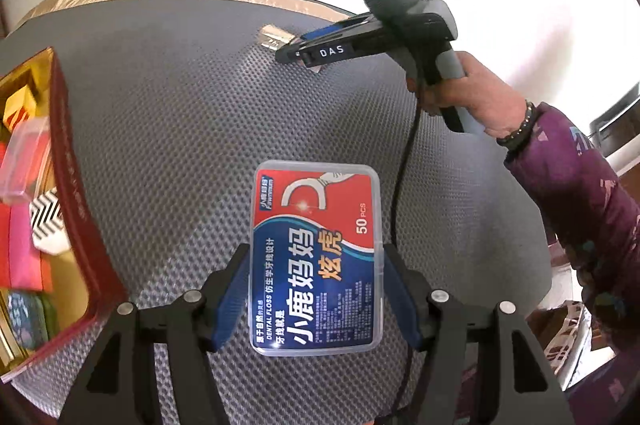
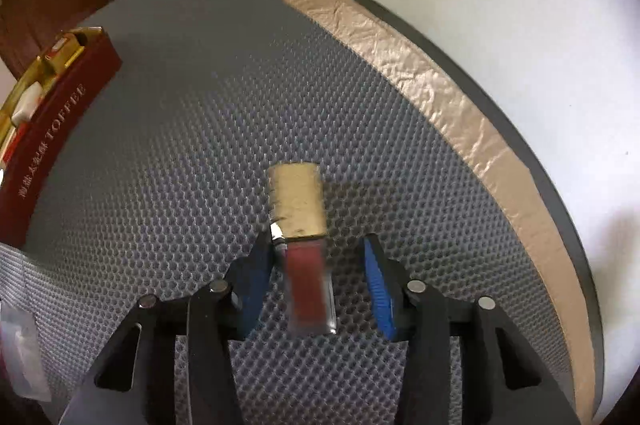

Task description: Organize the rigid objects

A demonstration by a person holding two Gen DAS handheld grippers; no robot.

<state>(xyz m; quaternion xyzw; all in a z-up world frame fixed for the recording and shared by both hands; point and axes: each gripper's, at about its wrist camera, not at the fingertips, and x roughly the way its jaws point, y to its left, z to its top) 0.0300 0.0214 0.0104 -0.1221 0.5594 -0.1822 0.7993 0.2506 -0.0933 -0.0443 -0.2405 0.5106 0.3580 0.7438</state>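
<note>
Floss box (image 1: 316,257): clamped flat-side-up between the blue pads (image 1: 236,289) of the left gripper (image 1: 317,249), one pad pressed on each long edge, raised clear of the grey mat (image 1: 180,125). Clear lid, red-and-blue label, print reading along the fingers.

Just left of that grip: red tin (image 1: 76,201), open, packed with small coloured packets; a clear plastic case lying across its near rim.

Farther across the mat: right gripper (image 2: 317,238), pointed steeply down, held by a hand (image 1: 476,97) in a purple patterned sleeve (image 1: 580,185), beaded bracelet (image 1: 520,129) at the wrist, black cable (image 1: 404,161) hanging from the handle. Jaws parted around a gloss bottle (image 2: 310,289) lying on the mat, gold cap pointing away; left pad just beside the glass, touching or not unclear through blur; right pad plainly apart from it, so not gripped.

Beyond: tan tape (image 2: 440,85) along the mat's curved edge, white floor past it.
</note>
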